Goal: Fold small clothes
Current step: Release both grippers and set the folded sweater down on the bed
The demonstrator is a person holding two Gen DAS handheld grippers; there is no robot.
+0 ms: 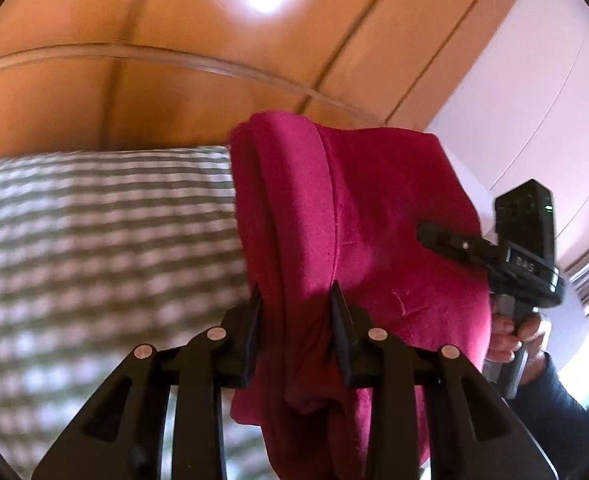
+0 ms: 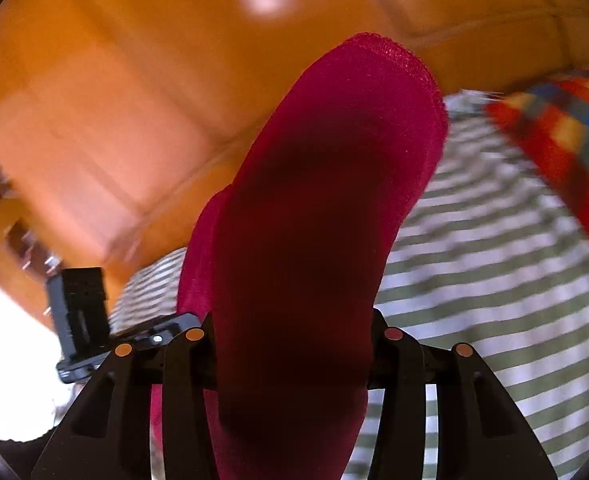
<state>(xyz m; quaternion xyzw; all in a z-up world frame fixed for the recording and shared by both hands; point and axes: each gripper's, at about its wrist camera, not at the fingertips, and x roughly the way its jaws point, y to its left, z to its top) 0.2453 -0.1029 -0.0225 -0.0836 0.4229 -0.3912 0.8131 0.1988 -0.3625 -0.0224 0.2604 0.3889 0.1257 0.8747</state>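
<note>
One crimson soft knit garment (image 1: 374,216), centre of both wrist views, lifted above one green-and-white striped cloth surface (image 1: 94,240). Two black grippers: left gripper (image 1: 297,300) narrowly parted, clamped on bunched fabric; right gripper (image 2: 294,328) wider, fabric pinched between fingers. One hand (image 1: 514,336) lower right. One multicoloured checked cushion (image 2: 566,140) upper right. One orange wooden headboard (image 2: 134,100) behind.

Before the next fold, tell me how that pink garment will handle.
Likely floppy: the pink garment drapes and bunches where the left gripper pinches it. Probably light, since both the left and the right gripper hold it off the striped bedding. Its knit looks grippy, not slippery.
</note>
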